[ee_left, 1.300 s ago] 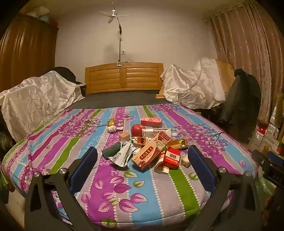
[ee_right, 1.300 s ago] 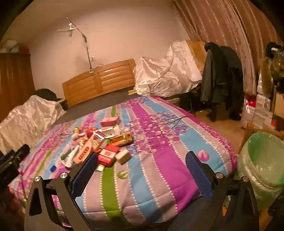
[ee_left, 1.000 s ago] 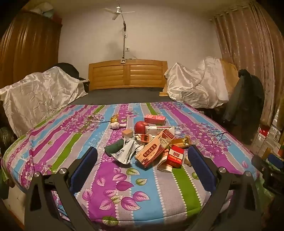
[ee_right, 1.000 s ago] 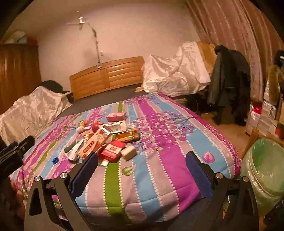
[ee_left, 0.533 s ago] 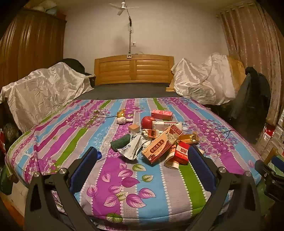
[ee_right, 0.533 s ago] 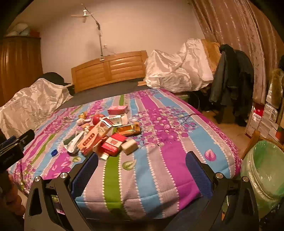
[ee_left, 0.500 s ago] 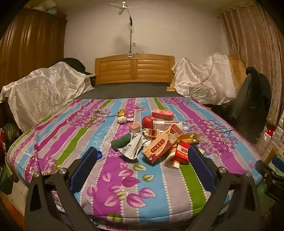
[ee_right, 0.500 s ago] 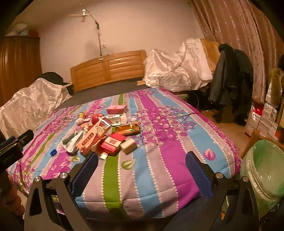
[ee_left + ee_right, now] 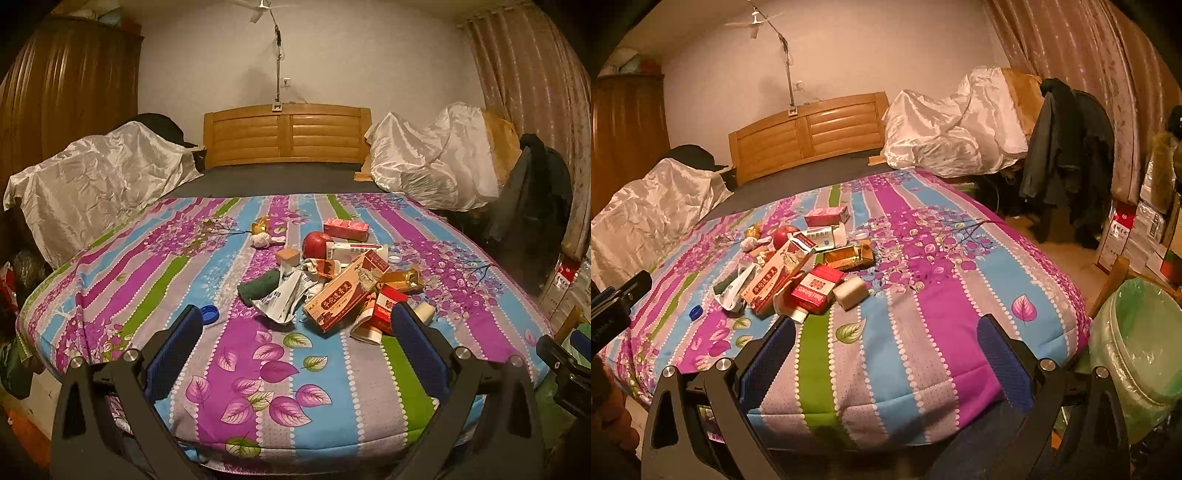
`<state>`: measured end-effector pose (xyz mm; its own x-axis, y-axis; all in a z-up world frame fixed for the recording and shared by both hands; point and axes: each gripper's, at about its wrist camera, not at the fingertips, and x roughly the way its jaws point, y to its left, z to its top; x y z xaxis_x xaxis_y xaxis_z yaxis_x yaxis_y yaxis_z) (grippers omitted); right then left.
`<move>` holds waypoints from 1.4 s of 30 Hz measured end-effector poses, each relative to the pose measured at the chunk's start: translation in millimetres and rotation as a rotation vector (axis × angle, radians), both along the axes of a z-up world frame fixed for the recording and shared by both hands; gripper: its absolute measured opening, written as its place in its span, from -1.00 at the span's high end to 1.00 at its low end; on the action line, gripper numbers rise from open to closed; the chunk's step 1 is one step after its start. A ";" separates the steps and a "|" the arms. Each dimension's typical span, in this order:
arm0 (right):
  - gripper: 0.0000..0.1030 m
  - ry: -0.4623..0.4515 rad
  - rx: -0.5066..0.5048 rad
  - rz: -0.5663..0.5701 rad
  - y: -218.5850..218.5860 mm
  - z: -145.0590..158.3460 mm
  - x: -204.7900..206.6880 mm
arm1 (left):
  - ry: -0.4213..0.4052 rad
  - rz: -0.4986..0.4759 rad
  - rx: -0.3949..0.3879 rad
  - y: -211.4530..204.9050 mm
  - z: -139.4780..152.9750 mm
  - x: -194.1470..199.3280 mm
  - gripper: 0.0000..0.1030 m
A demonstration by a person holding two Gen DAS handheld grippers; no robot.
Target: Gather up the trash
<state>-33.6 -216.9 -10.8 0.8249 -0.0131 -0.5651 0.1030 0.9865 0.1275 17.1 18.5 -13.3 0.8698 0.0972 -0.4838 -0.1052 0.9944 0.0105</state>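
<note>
Left wrist: red carton (image 9: 387, 308) half-hidden behind wide, empty left gripper (image 9: 295, 321) fingers (image 9: 173, 354).

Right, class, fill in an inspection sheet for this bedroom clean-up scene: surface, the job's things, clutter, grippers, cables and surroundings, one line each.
Surface: striped floral bedspread covering the near part of the bed.
Job's things: trash pile heaped mid-bed, including a long orange carton, a red box, a crumpled foil wrapper; green-lined bin on the floor right of the bed.
Clutter: red apple among the pile; blue bottle cap lying apart to its left.
Grippers: left gripper open, empty, short of the pile; right gripper open, empty.
Cables: nothing seen on the bed.
Surroundings: wooden headboard, sheet-covered furniture, dark coat, curtains.
</note>
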 end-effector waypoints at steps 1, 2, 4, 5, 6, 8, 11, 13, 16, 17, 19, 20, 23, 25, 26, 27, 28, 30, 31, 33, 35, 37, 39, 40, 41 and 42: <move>-0.91 0.001 0.001 -0.001 0.0 -0.9 0.2 | 0.003 0.003 -0.001 0.5 -0.2 0.3 -0.91; -0.91 0.001 0.002 -0.001 -0.6 -1.0 0.4 | 0.004 0.006 -0.001 0.9 -1.0 0.4 -0.91; -0.91 0.001 0.001 -0.001 -0.1 -1.0 0.4 | 0.007 0.010 -0.001 1.4 -1.2 1.0 -0.91; -0.91 0.001 0.001 0.000 -0.2 -1.0 0.4 | 0.010 0.013 0.000 1.7 -1.9 1.4 -0.91; -0.91 0.002 0.001 0.000 -0.4 -1.2 0.6 | 0.012 0.015 0.002 1.5 -2.0 1.7 -0.91; -0.91 0.007 0.000 0.000 -0.6 -1.9 1.0 | 0.018 0.020 0.003 2.0 -2.4 2.9 -0.91; -0.91 0.019 -0.008 -0.006 -0.5 -3.7 2.5 | 0.023 0.025 0.003 2.7 -3.5 3.4 -0.91; -0.91 0.022 -0.005 -0.007 -0.1 -4.8 2.7 | 0.027 0.028 0.002 2.9 -3.5 3.9 -0.91; -0.91 0.021 -0.005 -0.007 -0.4 -5.0 2.5 | 0.030 0.031 0.003 3.4 -4.5 3.5 -0.91; -0.91 0.021 -0.004 -0.007 -0.8 -5.4 2.6 | 0.031 0.032 0.003 3.7 -4.6 3.5 -0.91; -0.91 0.022 -0.005 -0.007 -0.7 -5.3 2.6 | 0.035 0.034 0.002 4.2 -4.6 3.9 -0.91; -0.91 0.022 -0.005 -0.007 -0.4 -5.1 2.5 | 0.036 0.036 0.002 4.3 -5.0 3.9 -0.91; -0.91 0.021 -0.004 -0.006 -0.7 -5.4 2.3 | 0.034 0.042 0.008 3.8 -4.5 3.8 -0.91; -0.91 0.021 -0.006 -0.006 -0.4 -5.1 2.5 | 0.014 0.059 0.024 4.0 0.3 2.7 -0.91; -0.91 0.021 -0.006 -0.007 -1.1 -5.4 2.3 | -0.014 0.073 0.038 4.9 7.1 1.8 -0.91; -0.91 0.020 -0.003 -0.009 -1.7 -5.1 2.2 | -0.027 0.080 0.040 5.7 14.3 2.6 -0.91; -0.91 0.019 -0.004 -0.009 -0.5 -4.8 2.5 | -0.026 0.079 0.026 7.4 20.8 4.7 -0.91; -0.91 0.008 -0.007 -0.015 -0.8 -3.1 2.5 | -0.022 0.067 -0.033 11.6 45.4 11.7 -0.91; -0.91 -0.001 -0.008 -0.017 -1.8 -1.4 2.2 | -0.034 0.069 -0.036 11.8 55.1 13.0 -0.91; -0.91 -0.024 -0.014 -0.021 -1.9 2.2 -0.2 | -0.099 0.069 -0.020 10.8 89.2 13.2 -0.91; -0.91 -0.053 -0.027 -0.025 -1.7 7.3 -2.6 | -0.160 0.062 -0.005 7.8 120.5 9.4 -0.91; -0.91 -0.069 -0.038 -0.028 -1.9 10.9 -5.2 | -0.222 0.058 0.010 4.2 148.0 2.0 -0.91; -0.91 -0.073 -0.042 -0.022 -1.0 12.2 -6.5 | -0.294 0.053 0.033 -1.7 176.1 -9.2 -0.91; -0.91 -0.071 -0.044 -0.019 -0.5 12.4 -6.8 | -0.322 0.055 0.046 -4.7 186.3 -14.0 -0.91; -0.91 -0.068 -0.046 -0.016 0.1 12.2 -6.2 | -0.357 0.058 0.063 -9.1 198.1 -20.1 -0.91; -0.91 -0.068 -0.046 -0.015 0.0 12.7 -6.7 | -0.377 0.058 0.071 -11.5 205.5 -24.0 -0.91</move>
<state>-40.3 -216.9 2.0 0.8610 -0.0507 -0.5061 0.1105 0.9899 0.0889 -6.9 7.0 192.3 0.9773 0.1735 -0.1214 -0.1711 0.9848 0.0292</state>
